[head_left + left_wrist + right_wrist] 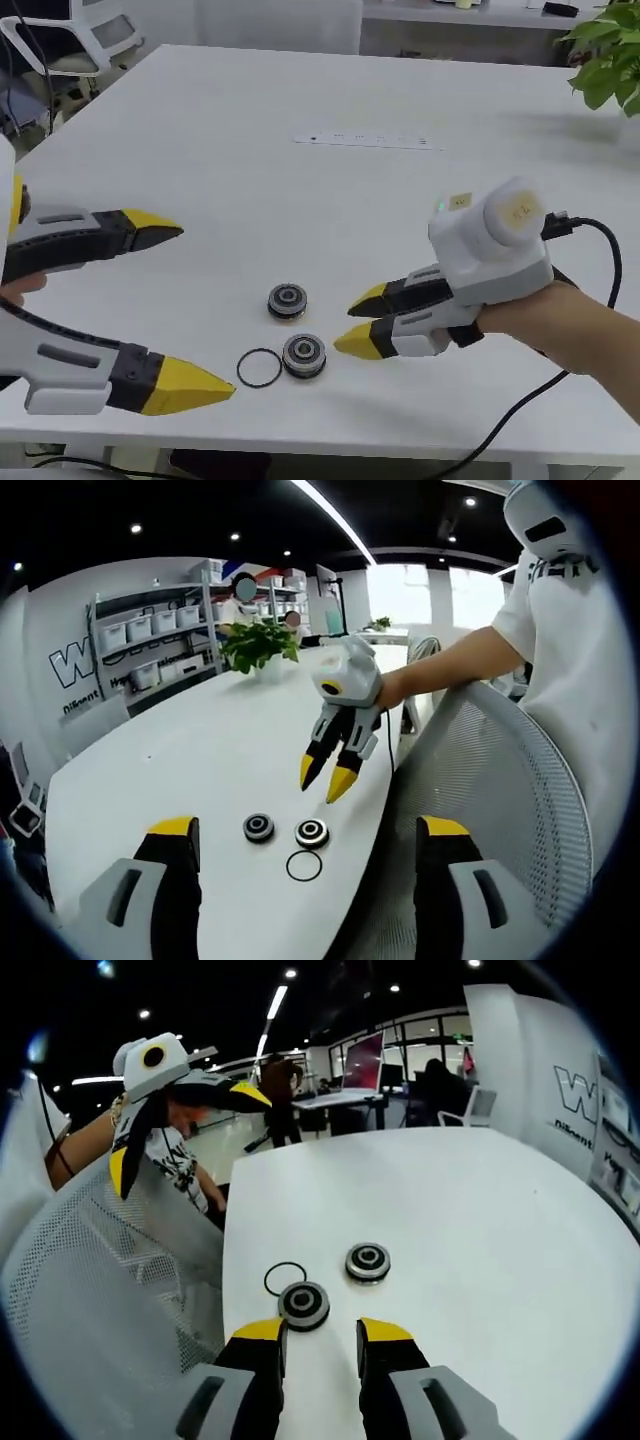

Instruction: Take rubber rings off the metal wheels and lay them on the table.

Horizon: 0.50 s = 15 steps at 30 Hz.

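Two small metal wheels with dark rims lie near the table's front edge, one (287,301) farther back and one (303,355) nearer. A loose black rubber ring (259,367) lies flat just left of the nearer wheel. My right gripper (352,322) hovers just right of the nearer wheel, jaws a little apart and holding nothing. In the right gripper view that wheel (303,1304) sits just ahead of the left jaw, with the ring (285,1278) and the other wheel (368,1262) beyond. My left gripper (195,310) stands wide open to the left, with the wheels (259,827) (311,832) and the ring (304,865) ahead of it.
A flat white strip (365,141) lies mid-table. A potted plant (605,60) stands at the far right corner and chairs (80,40) at the far left. The right gripper's black cable (520,410) trails over the front edge. A white mesh chair (500,770) is beside the table.
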Each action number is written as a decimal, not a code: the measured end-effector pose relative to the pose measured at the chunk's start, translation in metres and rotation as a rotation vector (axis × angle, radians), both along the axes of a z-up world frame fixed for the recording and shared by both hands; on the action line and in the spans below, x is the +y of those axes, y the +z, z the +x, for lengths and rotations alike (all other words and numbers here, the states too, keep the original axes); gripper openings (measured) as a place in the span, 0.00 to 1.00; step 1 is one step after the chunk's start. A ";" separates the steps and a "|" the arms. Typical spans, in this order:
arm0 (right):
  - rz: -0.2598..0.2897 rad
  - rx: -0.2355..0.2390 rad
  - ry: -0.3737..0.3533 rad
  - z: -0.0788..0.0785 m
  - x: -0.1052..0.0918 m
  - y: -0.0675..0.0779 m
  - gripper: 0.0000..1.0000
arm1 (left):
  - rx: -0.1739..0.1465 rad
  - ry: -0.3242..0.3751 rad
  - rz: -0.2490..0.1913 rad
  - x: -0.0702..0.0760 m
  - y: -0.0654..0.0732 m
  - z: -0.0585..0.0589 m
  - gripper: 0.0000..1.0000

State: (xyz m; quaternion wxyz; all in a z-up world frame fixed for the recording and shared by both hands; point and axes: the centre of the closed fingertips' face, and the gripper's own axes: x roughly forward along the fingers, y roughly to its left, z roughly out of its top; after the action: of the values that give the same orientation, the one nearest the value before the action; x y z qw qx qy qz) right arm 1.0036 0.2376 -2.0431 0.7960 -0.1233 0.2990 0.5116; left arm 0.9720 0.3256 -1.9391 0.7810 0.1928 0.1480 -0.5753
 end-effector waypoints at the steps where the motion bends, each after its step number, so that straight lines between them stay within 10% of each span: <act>1: -0.003 0.003 0.001 -0.001 0.000 -0.001 0.25 | -0.006 -0.007 0.004 -0.003 0.001 0.001 0.85; 15: -0.037 0.052 0.021 -0.010 0.000 -0.022 0.24 | -0.064 -0.192 0.084 -0.053 0.003 0.009 0.78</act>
State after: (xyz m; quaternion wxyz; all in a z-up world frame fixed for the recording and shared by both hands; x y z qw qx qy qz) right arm 0.9932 0.2376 -2.0648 0.7800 -0.1280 0.3279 0.5175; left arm 0.9812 0.2726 -1.9358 0.7180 0.2567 0.1279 -0.6342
